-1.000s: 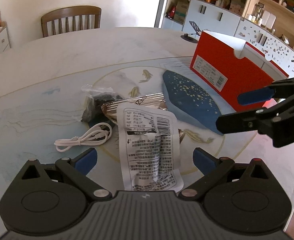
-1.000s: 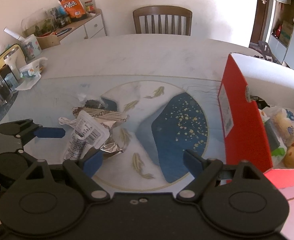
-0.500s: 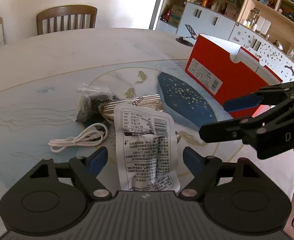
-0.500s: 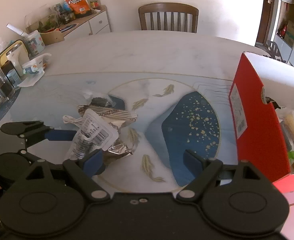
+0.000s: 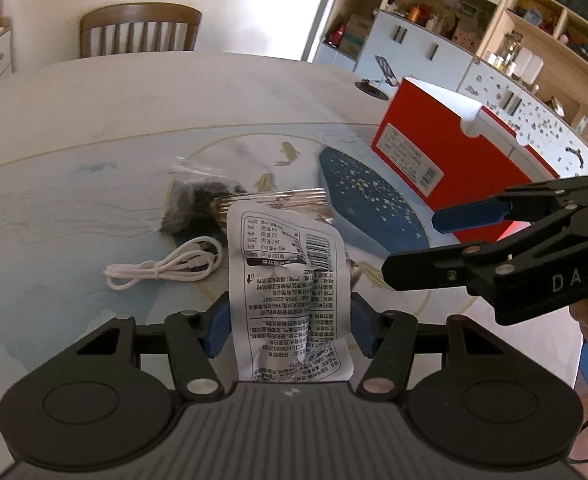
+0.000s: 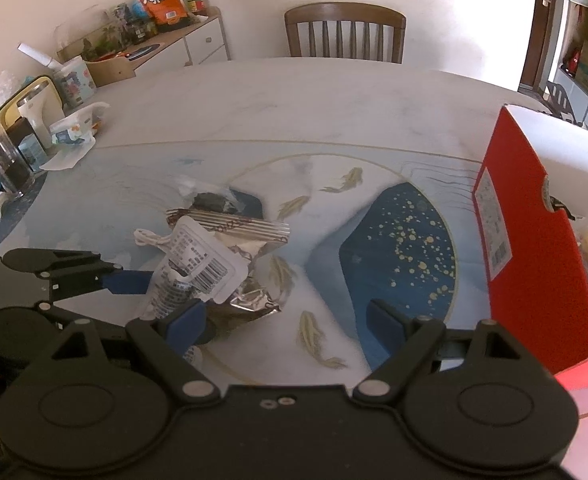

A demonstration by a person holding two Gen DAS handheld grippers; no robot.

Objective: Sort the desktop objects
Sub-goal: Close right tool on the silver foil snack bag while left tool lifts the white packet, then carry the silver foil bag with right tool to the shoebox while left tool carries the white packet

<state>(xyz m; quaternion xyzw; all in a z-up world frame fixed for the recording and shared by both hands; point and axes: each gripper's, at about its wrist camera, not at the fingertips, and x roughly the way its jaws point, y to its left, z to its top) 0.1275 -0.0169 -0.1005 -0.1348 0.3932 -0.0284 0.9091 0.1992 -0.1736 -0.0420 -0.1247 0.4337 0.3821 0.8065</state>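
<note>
Left gripper [image 5: 287, 330]: jaws just been closing, blue pads now pressed on both sides of white printed packet [image 5: 289, 292] near centre of tabletop [image 5: 93, 120]. White cable [image 5: 161, 270] lies just left of packet. Right gripper [image 6: 285, 320]: jaws wide apart, nothing between. Red box [image 6: 534, 264] at right.

White printed packet [image 5: 289, 300] between closing left gripper [image 5: 287, 330] pads
</note>
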